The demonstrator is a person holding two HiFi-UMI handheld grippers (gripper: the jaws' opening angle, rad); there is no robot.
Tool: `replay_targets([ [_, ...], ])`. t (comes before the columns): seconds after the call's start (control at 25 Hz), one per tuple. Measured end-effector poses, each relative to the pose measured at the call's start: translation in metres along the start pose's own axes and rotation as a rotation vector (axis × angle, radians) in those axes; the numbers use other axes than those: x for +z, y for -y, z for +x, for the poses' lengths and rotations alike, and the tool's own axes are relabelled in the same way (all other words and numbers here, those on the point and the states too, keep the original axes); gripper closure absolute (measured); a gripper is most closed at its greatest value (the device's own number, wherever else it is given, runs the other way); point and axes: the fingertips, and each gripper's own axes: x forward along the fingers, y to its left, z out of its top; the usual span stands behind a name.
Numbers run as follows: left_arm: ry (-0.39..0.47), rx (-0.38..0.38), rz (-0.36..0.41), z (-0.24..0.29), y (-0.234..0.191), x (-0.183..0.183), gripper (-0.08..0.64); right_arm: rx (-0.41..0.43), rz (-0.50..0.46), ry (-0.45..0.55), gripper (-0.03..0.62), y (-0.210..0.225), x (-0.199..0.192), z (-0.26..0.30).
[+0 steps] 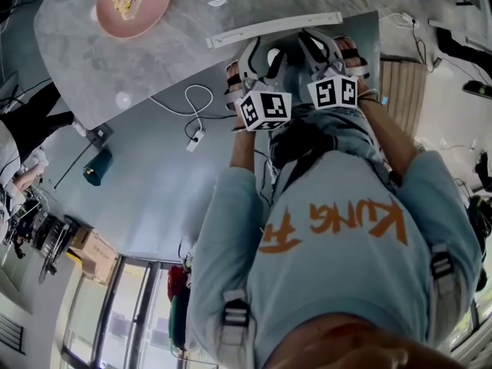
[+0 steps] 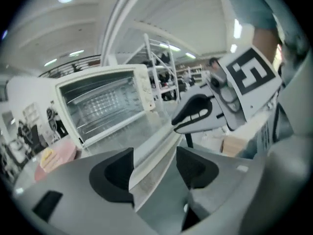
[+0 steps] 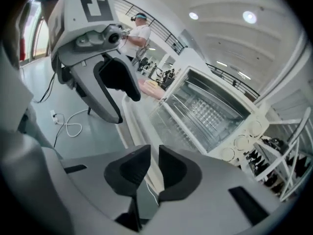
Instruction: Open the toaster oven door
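The white toaster oven (image 2: 102, 102) (image 3: 210, 106) stands on the marble table (image 1: 115, 60) with its glass door (image 2: 122, 131) swung down flat and its wire rack showing. The door's white handle bar (image 1: 273, 29) (image 2: 156, 148) (image 3: 132, 116) runs along the near edge. My left gripper (image 1: 254, 56) (image 2: 154, 168) is open, its jaws set wide astride the bar. My right gripper (image 1: 319, 48) (image 3: 152, 168) sits beside it, its pads closed narrowly onto the same bar.
A pink plate (image 1: 134, 2) (image 2: 54, 158) with food sits on the table left of the oven. A white cable (image 1: 196, 114) and plug lie on the blue floor below the table edge. Shelving and people stand in the background.
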Motion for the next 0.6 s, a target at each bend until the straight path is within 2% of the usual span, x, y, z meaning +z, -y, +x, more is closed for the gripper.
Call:
replay_targets([
  [0.08, 0.070, 0.032, -0.134, -0.002, -0.019, 0.022, 0.301, -0.028, 0.100, 0.006, 0.568, 0.024, 0.003, -0.002],
  [0.16, 0.111, 0.079, -0.203, -0.004, -0.039, 0.039, 0.344, -0.053, 0.209, 0.014, 0.589, 0.050, 0.007, -0.005],
  [0.28, 0.166, 0.151, -0.264, -0.006, -0.068, 0.064, 0.465, -0.087, 0.342, 0.040, 0.594, 0.083, 0.019, -0.004],
  [0.32, 0.183, 0.173, -0.278, -0.007, -0.076, 0.071, 0.485, -0.098, 0.380, 0.051, 0.594, 0.093, 0.023, -0.003],
  [0.48, 0.236, 0.268, -0.337, -0.013, -0.111, 0.099, 0.536, -0.141, 0.550, 0.110, 0.594, 0.132, 0.037, 0.000],
  [0.6, 0.289, 0.319, -0.376, -0.017, -0.135, 0.126, 0.557, -0.174, 0.631, 0.169, 0.595, 0.164, 0.050, -0.002],
])
